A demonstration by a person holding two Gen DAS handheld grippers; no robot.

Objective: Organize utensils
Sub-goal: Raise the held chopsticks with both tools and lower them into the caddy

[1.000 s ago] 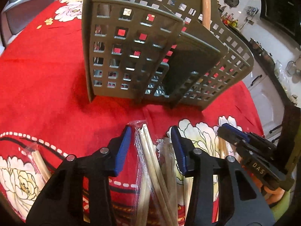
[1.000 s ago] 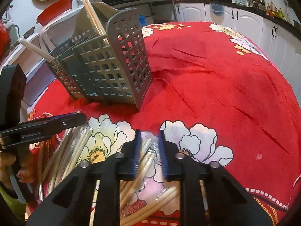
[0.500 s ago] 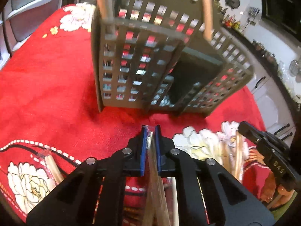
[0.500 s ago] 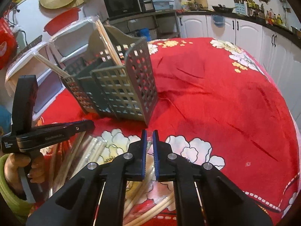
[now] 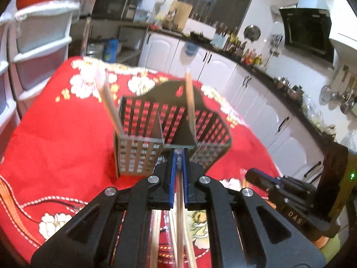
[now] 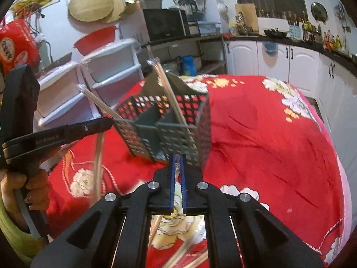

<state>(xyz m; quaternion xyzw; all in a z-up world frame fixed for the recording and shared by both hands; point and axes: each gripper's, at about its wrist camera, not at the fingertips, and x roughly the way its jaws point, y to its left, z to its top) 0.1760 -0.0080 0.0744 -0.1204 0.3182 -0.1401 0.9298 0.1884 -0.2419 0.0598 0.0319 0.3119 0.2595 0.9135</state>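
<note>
A grey slotted utensil caddy point(image 5: 156, 134) stands on the red flowered tablecloth, with two wrapped chopstick pairs point(image 5: 189, 102) upright in it; it also shows in the right wrist view point(image 6: 169, 125). My left gripper point(image 5: 178, 156) is shut on a plastic-wrapped chopstick pair point(image 5: 179, 212) and holds it above the table, just in front of the caddy. My right gripper point(image 6: 177, 160) is shut on another wrapped chopstick pair point(image 6: 177, 167), also lifted near the caddy. The left gripper point(image 6: 67, 131) shows at the left of the right wrist view, its chopsticks point(image 6: 98, 156) hanging down.
More wrapped chopsticks point(image 6: 185, 245) lie on the cloth below the grippers. White plastic drawers point(image 6: 89, 84) stand left of the table. Kitchen cabinets point(image 5: 256, 102) run behind and to the right. The table edge point(image 6: 341, 178) curves away on the right.
Both grippers closed on chopstick pairs and have lifted them off the cloth, rising so the caddy now sits lower and its open top shows.
</note>
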